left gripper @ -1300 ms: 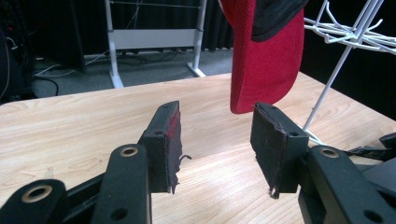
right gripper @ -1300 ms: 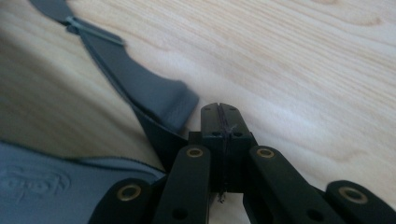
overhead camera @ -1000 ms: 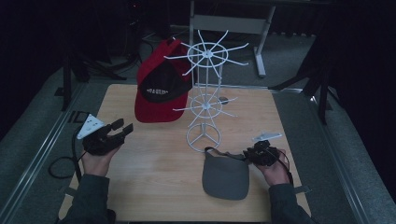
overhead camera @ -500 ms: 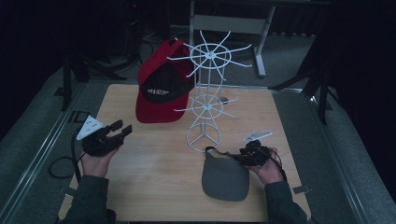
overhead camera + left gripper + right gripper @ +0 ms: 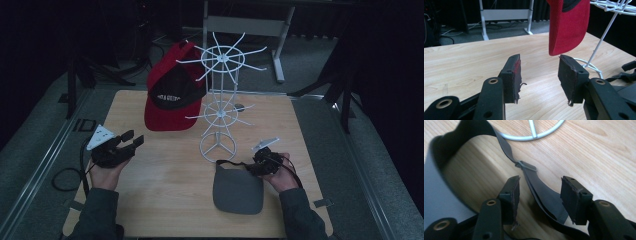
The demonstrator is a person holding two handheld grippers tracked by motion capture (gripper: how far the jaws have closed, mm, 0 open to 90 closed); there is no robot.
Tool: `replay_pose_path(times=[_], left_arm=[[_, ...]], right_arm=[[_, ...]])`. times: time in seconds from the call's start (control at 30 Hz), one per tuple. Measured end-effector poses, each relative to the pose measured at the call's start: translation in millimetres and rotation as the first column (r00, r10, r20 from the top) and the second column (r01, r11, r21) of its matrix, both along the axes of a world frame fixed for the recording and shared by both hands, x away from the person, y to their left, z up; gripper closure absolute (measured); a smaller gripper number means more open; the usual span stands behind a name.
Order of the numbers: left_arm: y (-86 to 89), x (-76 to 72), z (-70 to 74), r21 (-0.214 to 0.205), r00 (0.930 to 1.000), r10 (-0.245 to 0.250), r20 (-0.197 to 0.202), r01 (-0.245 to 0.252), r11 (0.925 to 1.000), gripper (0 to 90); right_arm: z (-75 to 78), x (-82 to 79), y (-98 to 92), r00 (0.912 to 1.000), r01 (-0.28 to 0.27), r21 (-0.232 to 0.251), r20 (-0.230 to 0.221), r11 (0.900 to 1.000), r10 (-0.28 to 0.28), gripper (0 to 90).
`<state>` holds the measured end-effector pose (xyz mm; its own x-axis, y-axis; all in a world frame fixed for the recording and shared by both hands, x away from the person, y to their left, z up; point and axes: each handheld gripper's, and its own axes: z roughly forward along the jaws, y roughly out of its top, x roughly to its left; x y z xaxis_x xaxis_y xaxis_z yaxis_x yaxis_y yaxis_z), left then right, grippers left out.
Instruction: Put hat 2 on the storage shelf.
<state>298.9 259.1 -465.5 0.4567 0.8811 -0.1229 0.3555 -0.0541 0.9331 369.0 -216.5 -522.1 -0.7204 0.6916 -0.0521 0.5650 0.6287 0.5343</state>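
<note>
the grey visor (image 5: 237,189) lies flat on the near right part of the surface (image 5: 165,200), just near of the white rack (image 5: 218,112)'s round foot. its dark strap (image 5: 536,187) loops up from the back of the visor and trails to the right.

the right tongs (image 5: 256,165) sit low at the visor's right edge, pointing left. their jaws have just been opening and now stand apart with the strap running between them; in the right gripper view the strap passes through the gap clear of both pads, so nothing is gripped.

the left tongs (image 5: 131,140) hover over the left side of the surface, well apart from the visor, pointing right and far. their jaws are wide open and empty; the left gripper view shows bare wood between the pads.

a red cap (image 5: 172,95) hangs from the rack's left side, its brim pointing down toward the surface, near the far end of the left tongs.
</note>
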Motion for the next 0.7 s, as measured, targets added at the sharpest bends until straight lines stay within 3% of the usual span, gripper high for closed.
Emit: replay_pose_path(times=[0.2, 0.3, 0.57, 0.63, 0.7], left_arm=[[3.6, -1.0, -4.1, -0.001, 0.9999, 0.009, -0.011, -0.009, 1.0, 53.5], [3.9, -1.5, -6.2, -0.001, 0.9998, 0.012, -0.016, -0.012, 0.9999, 53.4], [1.1, 0.0, -9.0, 0.005, 0.9996, 0.007, -0.027, -0.007, 1.0, 53.5], [-0.1, 0.2, -9.6, 0.01, 0.9995, 0.004, -0.03, -0.004, 0.9999, 53.5], [-1.0, 0.1, -10.0, 0.012, 0.9995, 0.006, -0.031, -0.006, 0.9999, 53.5]], right_arm=[[7.6, 3.6, 2.6, 1.0, -0.004, 0.009, 0.006, 1.0, 0.004, 54.9], [2.2, 7.2, 6.4, 0.9994, -0.032, -0.012, -0.011, 0.9994, 0.032, 56.1], [-11.9, 21.8, 13.7, 0.999, -0.027, -0.033, -0.036, 0.9991, 0.026, 63.3], [-15.7, 23.9, 16.1, 0.9988, -0.031, -0.044, -0.038, 0.9986, 0.029, 69.3], [-15.3, 25.3, 15.6, 0.9992, -0.024, -0.039, -0.033, 0.999, 0.022, 82.4]])
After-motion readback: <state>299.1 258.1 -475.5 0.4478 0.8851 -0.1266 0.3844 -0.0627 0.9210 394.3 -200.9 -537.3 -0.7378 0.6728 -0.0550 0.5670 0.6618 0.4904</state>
